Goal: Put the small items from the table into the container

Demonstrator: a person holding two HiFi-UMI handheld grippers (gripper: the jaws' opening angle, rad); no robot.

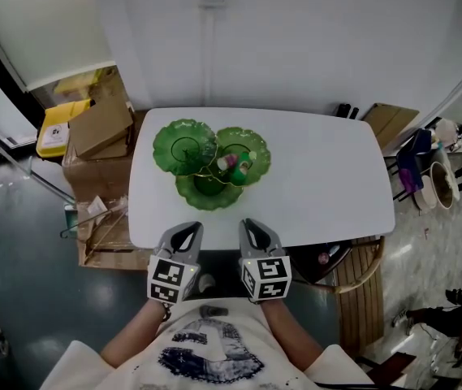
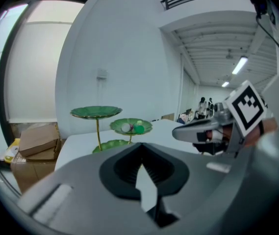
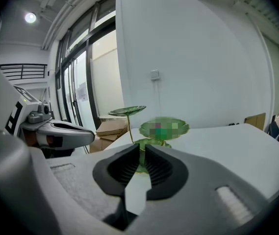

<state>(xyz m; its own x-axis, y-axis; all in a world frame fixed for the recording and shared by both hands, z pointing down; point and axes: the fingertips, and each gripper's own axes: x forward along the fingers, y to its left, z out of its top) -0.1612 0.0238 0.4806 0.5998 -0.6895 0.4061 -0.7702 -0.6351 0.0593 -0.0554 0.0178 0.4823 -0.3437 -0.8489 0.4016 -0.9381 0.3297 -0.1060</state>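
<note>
Zero load, since small items [image 1: 232, 163] sit in dish [image 1: 166, 142] ahead: your left gripper [image 1: 183, 236] closed, right gripper [image 1: 254, 232] barely apart.

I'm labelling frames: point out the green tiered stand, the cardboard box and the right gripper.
green tiered stand [image 1: 183, 146], head view, bare upper-left dish
cardboard box [image 1: 101, 124], head view, top flap
right gripper [image 1: 256, 230], head view, between its jaws
</note>
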